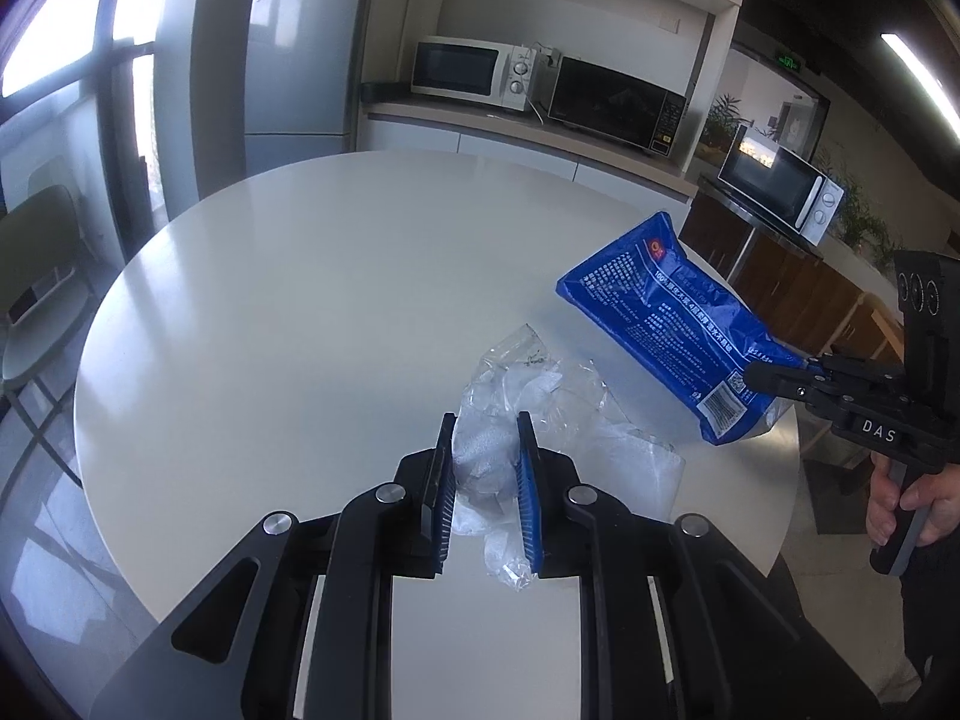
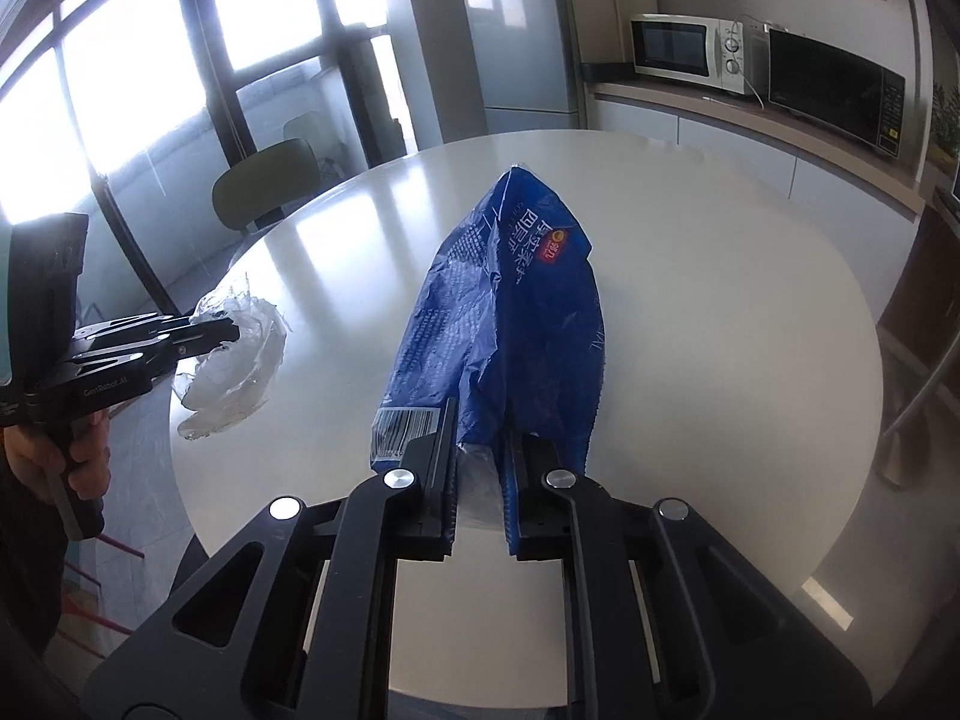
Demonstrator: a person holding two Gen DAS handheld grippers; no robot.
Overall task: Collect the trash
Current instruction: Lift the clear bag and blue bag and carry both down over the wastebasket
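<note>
Left wrist view: the left gripper [image 1: 483, 468] is nearly closed on a crumpled clear plastic wrapper [image 1: 528, 420], bunched so it lifts in one piece over the near edge of the round white table [image 1: 300, 300]. To its right, the right gripper [image 2: 480, 468] pinches the blue bag [image 2: 510, 312] by its near end, apparently raised clear of the table for carrying away.

The round worktop [image 1: 288, 312] is a smooth, pale, semi-glossy surface that mirrors the window light. The blue bag [image 2: 510, 312] is thin, crinkled printed plastic with a slight sheen, and the clear wrapper [image 1: 528, 396] is crumpled, glossy transparent film. Both grippers look like matt black plastic with shiny metal pivot pins and ribbed blue pads [image 1: 528, 498].
</note>
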